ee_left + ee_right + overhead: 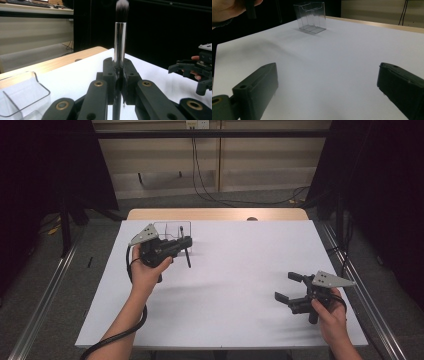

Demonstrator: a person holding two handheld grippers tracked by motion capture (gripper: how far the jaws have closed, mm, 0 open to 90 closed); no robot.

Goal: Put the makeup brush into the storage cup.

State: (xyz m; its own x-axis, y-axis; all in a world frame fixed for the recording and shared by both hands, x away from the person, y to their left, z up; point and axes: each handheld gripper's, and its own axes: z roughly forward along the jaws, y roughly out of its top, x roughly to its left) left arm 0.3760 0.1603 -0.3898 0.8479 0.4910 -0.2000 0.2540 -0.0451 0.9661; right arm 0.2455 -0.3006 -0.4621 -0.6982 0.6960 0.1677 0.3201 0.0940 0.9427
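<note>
Gripping a slim makeup brush with a silver metal ferrule and dark bristles [120, 42], my left tool [186, 245] has its jaws clamped tight on the handle. In the left gripper view the bristle tip stands straight up from the closed jaws. From the high view the brush [187, 257] hangs over the white-covered bench [235, 285], just in front of the clear plastic compartment holder [172, 227] at the far left. My right tool [289, 287] rests low at the near right, well apart, its jaws spread wide with nothing between them, the clear holder [310, 18] off ahead of it.
</note>
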